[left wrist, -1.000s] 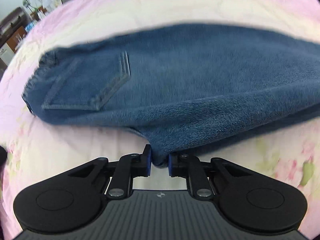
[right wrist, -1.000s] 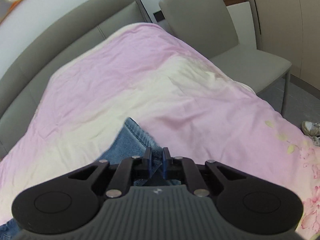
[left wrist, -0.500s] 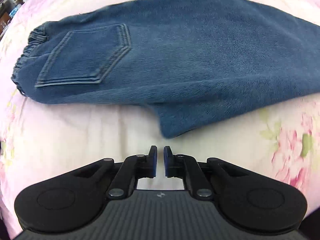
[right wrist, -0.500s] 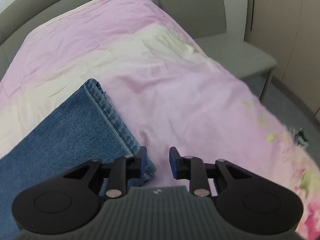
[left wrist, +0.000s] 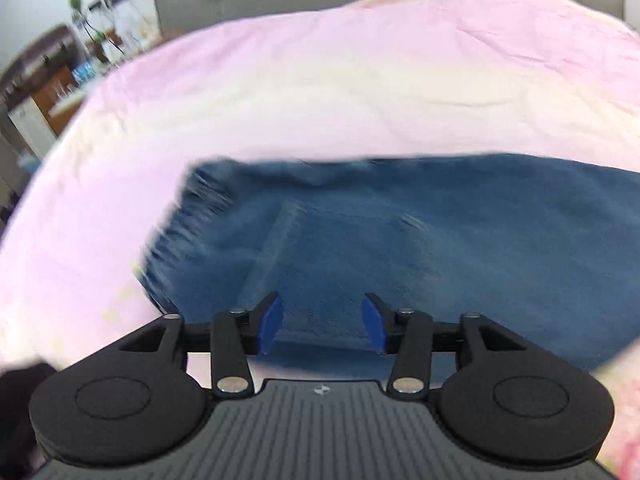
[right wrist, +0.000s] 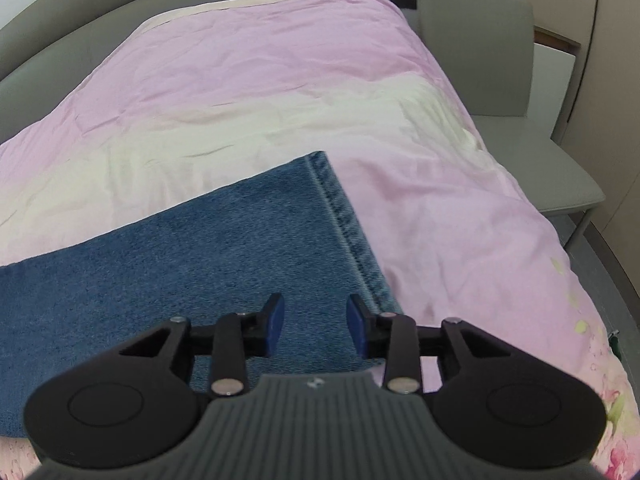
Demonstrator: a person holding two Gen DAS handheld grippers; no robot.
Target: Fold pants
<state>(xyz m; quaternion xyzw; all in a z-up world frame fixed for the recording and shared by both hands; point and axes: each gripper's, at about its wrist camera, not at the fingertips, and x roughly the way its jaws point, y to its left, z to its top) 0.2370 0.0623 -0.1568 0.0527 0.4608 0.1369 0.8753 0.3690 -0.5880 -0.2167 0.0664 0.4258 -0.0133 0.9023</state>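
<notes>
A pair of blue denim pants (right wrist: 200,264) lies flat across a bed covered by a pink and cream quilt (right wrist: 260,80) with a floral print along its near edge. The hemmed leg end shows in the right wrist view; the waist end is blurred in the left wrist view. A grey padded headboard (right wrist: 120,8) runs behind the bed, a grey chair (right wrist: 500,60) stands beside it, and a wooden shelf (left wrist: 52,80) with a plant sits off to the left. The left gripper (left wrist: 322,326) hangs over the denim, jaws opening wide, pinching nothing. The right gripper (right wrist: 316,326) sits above the hem corner, jaws opening, clear of the fabric.
</notes>
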